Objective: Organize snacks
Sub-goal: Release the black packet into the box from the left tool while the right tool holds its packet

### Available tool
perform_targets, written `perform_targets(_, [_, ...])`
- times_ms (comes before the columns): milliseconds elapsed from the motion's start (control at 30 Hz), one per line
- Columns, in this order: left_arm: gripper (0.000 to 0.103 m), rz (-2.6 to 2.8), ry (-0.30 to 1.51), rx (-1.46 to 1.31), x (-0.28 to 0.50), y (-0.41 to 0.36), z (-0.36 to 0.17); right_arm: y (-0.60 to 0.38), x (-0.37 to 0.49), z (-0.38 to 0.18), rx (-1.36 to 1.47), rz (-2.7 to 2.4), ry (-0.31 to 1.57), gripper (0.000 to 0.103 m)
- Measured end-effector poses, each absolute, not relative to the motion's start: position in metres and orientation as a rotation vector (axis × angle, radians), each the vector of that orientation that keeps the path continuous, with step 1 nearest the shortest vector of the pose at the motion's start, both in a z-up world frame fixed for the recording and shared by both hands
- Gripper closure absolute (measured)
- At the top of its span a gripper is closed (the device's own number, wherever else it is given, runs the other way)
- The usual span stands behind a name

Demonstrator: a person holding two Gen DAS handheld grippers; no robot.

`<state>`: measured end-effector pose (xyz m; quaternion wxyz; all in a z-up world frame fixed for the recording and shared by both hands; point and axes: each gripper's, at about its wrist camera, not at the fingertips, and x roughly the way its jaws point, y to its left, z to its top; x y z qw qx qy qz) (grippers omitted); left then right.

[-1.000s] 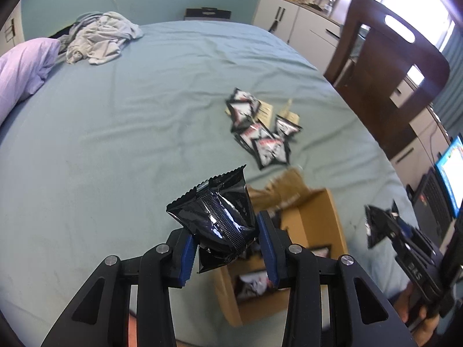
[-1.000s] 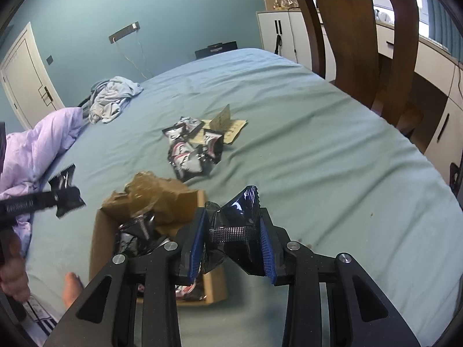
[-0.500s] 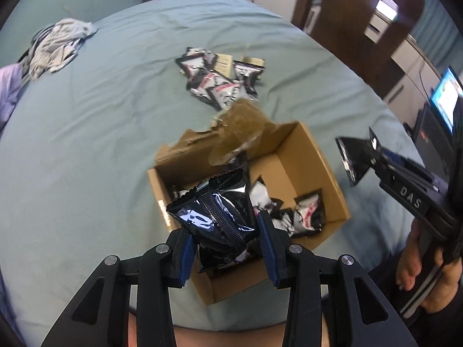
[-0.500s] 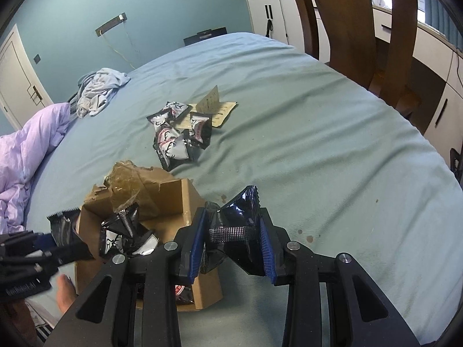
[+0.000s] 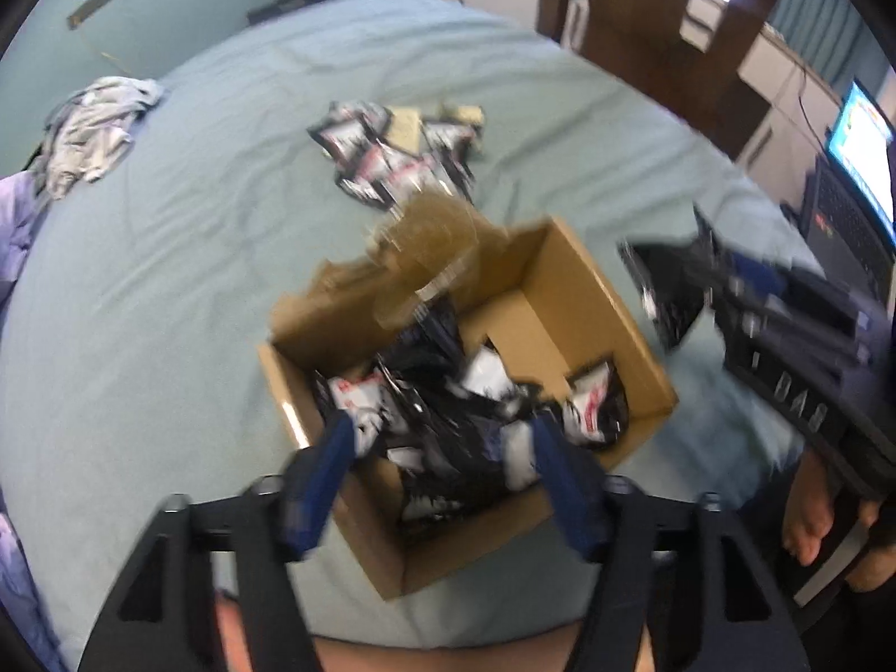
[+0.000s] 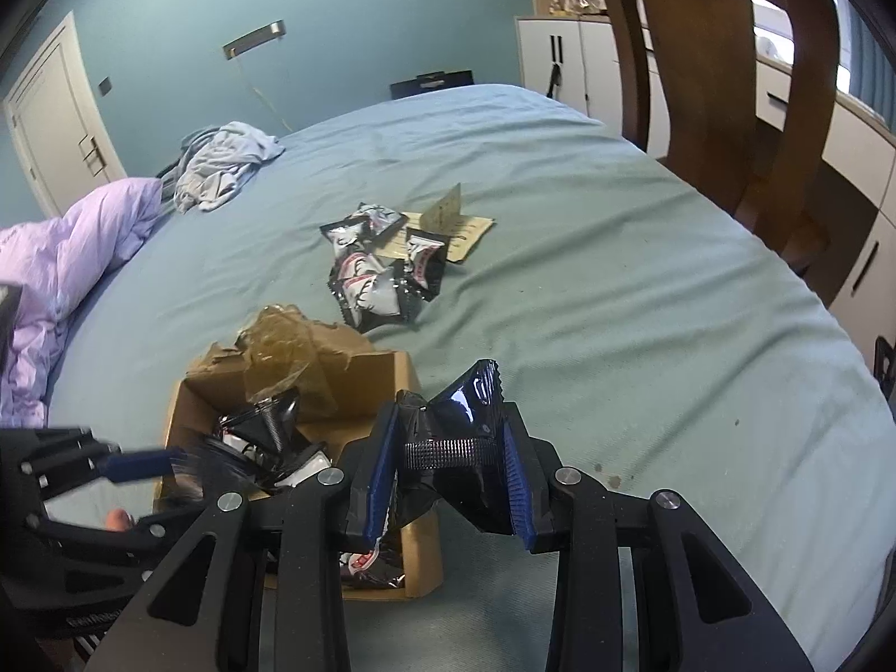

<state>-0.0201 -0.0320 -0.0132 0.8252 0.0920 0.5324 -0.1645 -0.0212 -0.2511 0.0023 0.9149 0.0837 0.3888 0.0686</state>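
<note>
Ahead, a wide bed (image 6: 560,257) under a pale blue-green sheet, backed by a teal wall (image 6: 336,0). Far left, a white door (image 6: 50,123), a lilac duvet (image 6: 73,257) and crumpled grey clothes (image 6: 218,171). To the right, a dark wooden chair (image 6: 728,84), white cabinets (image 6: 565,67), a lit laptop (image 5: 857,168).

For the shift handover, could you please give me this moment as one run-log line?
left gripper: jaws just opening over cardboard box, packet released | right gripper: shut on black snack packet | loose packets on bed
</note>
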Motion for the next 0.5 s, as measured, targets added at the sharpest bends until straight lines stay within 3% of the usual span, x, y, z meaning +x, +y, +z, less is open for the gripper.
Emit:
perform_targets(100, [0.022, -0.262, 1.051, 0.157, -0.016, -0.017, 0.002, -0.247, -0.023, 0.002, 0.151, 0.151, 0.796, 0.070])
perform_targets(500, [0.022, -0.099, 1.031, 0.076, 0.001, 0.016, 0.006, -0.204, -0.026, -0.005, -0.042, 0.237, 0.808, 0.069])
